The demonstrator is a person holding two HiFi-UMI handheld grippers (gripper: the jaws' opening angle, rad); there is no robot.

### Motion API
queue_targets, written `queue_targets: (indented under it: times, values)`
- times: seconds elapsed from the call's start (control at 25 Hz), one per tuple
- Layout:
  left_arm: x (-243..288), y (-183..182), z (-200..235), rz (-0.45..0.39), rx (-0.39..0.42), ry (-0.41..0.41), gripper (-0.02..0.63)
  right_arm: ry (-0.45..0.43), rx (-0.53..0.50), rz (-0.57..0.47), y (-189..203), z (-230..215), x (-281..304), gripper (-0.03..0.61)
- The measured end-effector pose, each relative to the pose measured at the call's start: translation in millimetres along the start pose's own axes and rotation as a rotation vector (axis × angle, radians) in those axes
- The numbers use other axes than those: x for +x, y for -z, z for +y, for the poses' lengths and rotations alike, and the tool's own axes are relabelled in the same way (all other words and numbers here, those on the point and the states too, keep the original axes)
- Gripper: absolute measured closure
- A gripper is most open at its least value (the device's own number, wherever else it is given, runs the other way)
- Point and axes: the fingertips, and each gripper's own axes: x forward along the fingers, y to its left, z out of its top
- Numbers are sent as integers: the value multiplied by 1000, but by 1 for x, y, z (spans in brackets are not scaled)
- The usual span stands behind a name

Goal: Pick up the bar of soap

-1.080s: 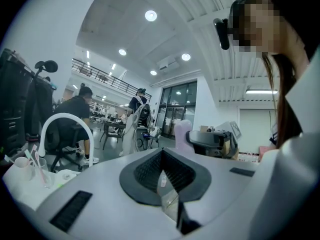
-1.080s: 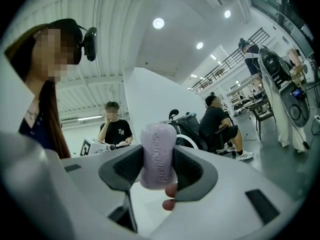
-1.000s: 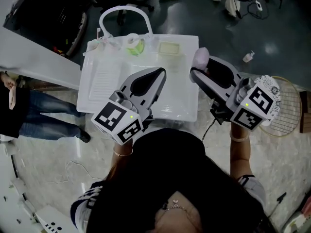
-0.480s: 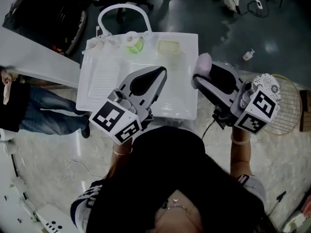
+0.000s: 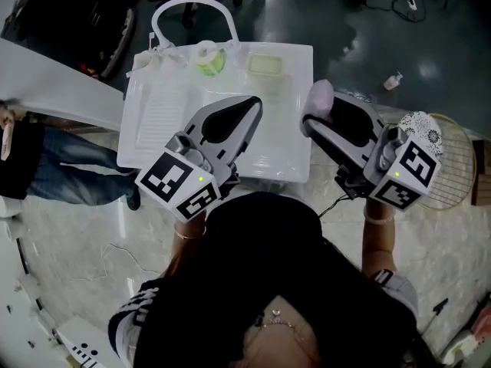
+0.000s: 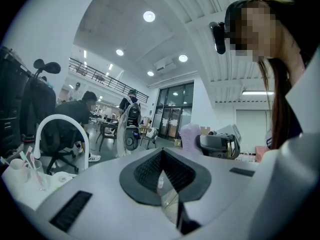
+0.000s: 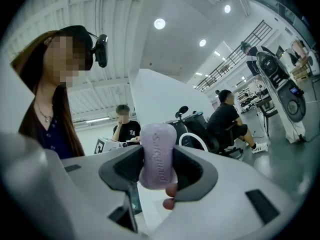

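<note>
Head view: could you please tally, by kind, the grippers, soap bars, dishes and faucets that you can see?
Lilac soap bar: 1
Grippers: 2 (left gripper shut, right gripper shut on the soap bar)
Pale green dish: 1
White arched faucet: 1
Total: 5

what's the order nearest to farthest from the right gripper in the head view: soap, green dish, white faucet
1. Soap, clamped in the right gripper.
2. Green dish, ahead and to its left.
3. White faucet, farthest, at the far left.
</note>
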Motion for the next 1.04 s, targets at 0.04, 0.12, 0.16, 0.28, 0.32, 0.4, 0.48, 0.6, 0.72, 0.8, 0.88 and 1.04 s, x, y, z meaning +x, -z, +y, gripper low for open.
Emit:
queue_targets:
  times: [0.04,0.12,0.16,0.28,0.32,0.4,0.48,0.6,0.72,0.8,0.88,1.04]
  values:
    - [0,1,1,2,-1,0,607,0,-3,1,0,0,1,393]
    - [1,3,1,4,1,0,607,-1,-5,0,2,-1,1,393]
    - [1,3,0,5,1,-1,607,-2,-4,0,2,-1,0,393]
    - [0,3,0,5,3,-5,607,-4,-2,2,4,-2,0,393]
    - [0,4,0,6,3,-7,607,-5,-2,2,5,-2,0,393]
    - [0,4,1,6,2,-9,607,-8,-1,2,5,-1,2,393]
    - [-1,4,2,6,0,-10,607,-14,-1,4,5,-1,3,393]
    - [-1,3,2,6,-1,-12,607,-19,-6,8,4,-1,5,393]
    - [0,4,3,8,-2,-16,607,-18,-4,9,5,-2,5,393]
    - [0,4,4,9,-1,-16,607,-19,-6,7,4,-3,6,393]
    - [1,4,5,9,0,-16,607,-20,-11,5,4,-3,7,393]
    - [2,5,6,12,-1,-10,607,-19,-12,1,4,-5,8,393]
